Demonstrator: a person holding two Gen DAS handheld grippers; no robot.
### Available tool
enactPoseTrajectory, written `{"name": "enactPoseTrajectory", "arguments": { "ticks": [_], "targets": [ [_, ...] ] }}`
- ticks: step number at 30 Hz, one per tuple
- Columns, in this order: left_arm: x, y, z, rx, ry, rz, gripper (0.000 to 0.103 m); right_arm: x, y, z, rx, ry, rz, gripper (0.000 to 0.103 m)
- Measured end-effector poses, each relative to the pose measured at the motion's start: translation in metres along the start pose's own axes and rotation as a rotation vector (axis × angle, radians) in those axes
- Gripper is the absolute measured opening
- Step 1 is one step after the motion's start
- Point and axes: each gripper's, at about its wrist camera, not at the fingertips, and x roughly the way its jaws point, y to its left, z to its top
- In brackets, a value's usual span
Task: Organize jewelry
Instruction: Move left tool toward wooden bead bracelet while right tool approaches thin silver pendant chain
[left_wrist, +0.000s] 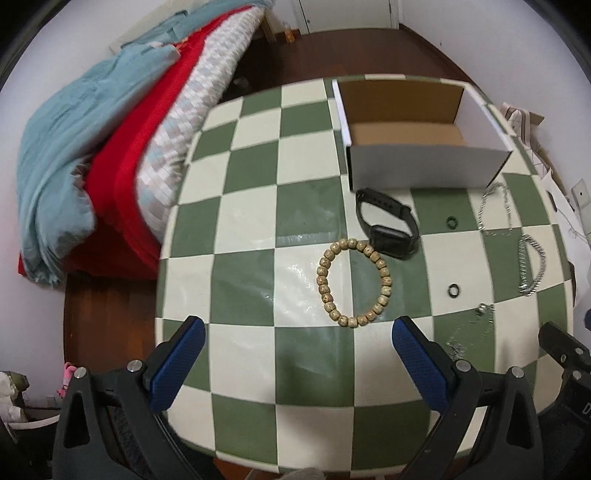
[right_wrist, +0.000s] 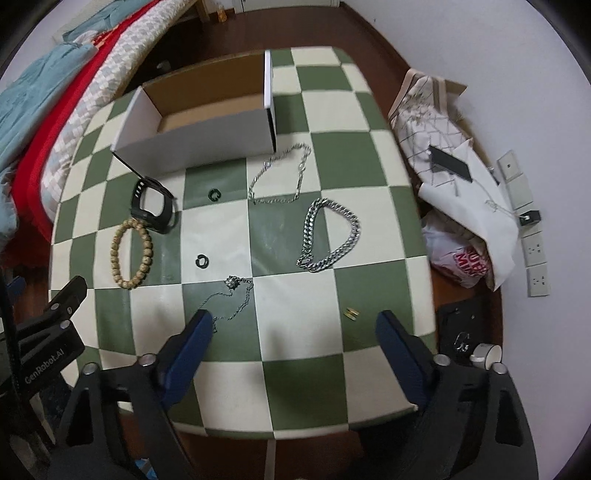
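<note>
Blue ribbed pads line both grippers. The left gripper (left_wrist: 297, 334) has its jaws spread wide and empty above the near table edge, aimed at the bead bracelet (left_wrist: 352, 282). The right gripper (right_wrist: 295, 325) is likewise spread and empty, with the fine chain (right_wrist: 231, 299) touching or just beside its left pad; contact cannot be confirmed.

All jewelry lies loose on the glossy green-and-cream checked table (right_wrist: 295, 387), none yet in the box (right_wrist: 207, 122), so sorting appears not to have begun.

- Bead bracelet: round tan beads in a closed ring, touching the black watch (left_wrist: 388, 225).
- Two small dark rings (right_wrist: 202, 260), well apart, between watch and chains.
- Heavy chain (right_wrist: 330, 236): flat silver links, stiff loop.
- Thin silver chain (right_wrist: 280, 175): slack loop, just beside the box.
- Small gold piece (right_wrist: 351, 314), near the right pad.

The box is open-topped cardboard, white outside, brown inside, at the far side, likely the receptacle.
</note>
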Motion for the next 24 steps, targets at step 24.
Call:
{"name": "enactPoseTrajectory", "arguments": {
  "ticks": [24],
  "targets": [
    [0.071,0.019,-0.001,0.006,0.098,-0.037,0.101,0.090,0.059,0.011,-0.132,0.012,-0.004,0.054]
  ]
}}
